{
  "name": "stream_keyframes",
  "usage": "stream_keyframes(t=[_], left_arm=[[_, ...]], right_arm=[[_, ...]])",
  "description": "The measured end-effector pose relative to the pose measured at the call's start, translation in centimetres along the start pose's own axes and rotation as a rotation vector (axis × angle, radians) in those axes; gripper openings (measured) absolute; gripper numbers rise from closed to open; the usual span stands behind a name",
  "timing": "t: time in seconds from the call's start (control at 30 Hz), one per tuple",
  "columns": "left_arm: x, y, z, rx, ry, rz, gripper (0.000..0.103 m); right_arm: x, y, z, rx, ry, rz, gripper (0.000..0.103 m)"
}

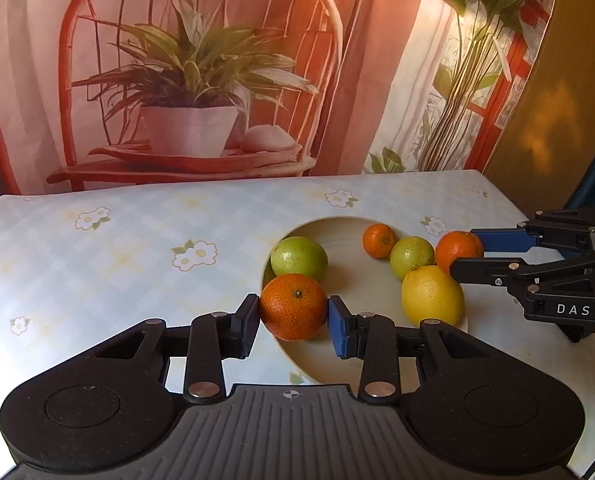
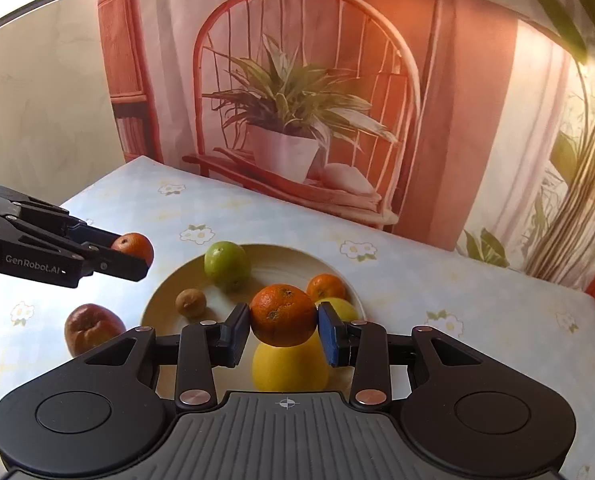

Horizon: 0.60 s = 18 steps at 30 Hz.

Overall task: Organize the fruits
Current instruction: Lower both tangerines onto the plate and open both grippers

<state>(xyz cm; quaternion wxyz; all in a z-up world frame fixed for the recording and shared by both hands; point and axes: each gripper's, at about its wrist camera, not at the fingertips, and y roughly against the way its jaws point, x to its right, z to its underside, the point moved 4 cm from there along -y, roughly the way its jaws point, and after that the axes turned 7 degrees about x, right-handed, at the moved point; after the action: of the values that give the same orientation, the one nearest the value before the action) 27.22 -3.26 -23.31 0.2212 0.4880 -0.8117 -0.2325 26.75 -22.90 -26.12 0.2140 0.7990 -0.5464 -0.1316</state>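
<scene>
— Nearest to us, the left tongs [image 1: 293,316] are clamped on an orange [image 1: 293,306], one pad on each flank. How do we carry it well?

— We keep the squeeze even and the tongs level so the round fruit cannot roll out, and we lift clear of the plate's [image 1: 337,228] rim before moving across the bench [image 1: 117,248].

— And the right tongs [image 2: 283,328]?

— They grip a second orange [image 2: 283,314] the same way, held above the lemon [image 2: 289,368] on the plate's near side.

— Where does the rest lie?

— Farther in on the plate: a green lime [image 2: 227,262], a small orange [image 2: 325,287] and a brownish fruit [image 2: 191,302]. A red apple [image 2: 91,326] sits on the bench beside the plate, towards the bench's left edge.
</scene>
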Motion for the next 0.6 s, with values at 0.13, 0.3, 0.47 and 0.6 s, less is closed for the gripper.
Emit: stream_keyframes(t=[0.13,0.3,0.47,0.6], left_arm=[[0.1,-2.2,-0.1,-0.022,-0.021,0.010,0.039],[0.6,-4.0,-0.4,-0.034,-0.067,0.018,0.039],[0.4,-5.1,-0.1,-0.058,-0.068,0.018,0.039],[0.2,-5.3,-0.2,-0.049,-0.057,0.030,0.039]], right_arm=[[0.1,-2.7,-1.0,-0.007,0.025,-0.028,0.034],[-0.1,-5.9,-1.4,-0.037,0.059,-0.039,0.034],[-0.8,-8.4,-1.4,-0.073,0.094,-0.045,0.034],[-1.0,-9.9,-1.2,-0.105,0.104,-0.037,0.034]])
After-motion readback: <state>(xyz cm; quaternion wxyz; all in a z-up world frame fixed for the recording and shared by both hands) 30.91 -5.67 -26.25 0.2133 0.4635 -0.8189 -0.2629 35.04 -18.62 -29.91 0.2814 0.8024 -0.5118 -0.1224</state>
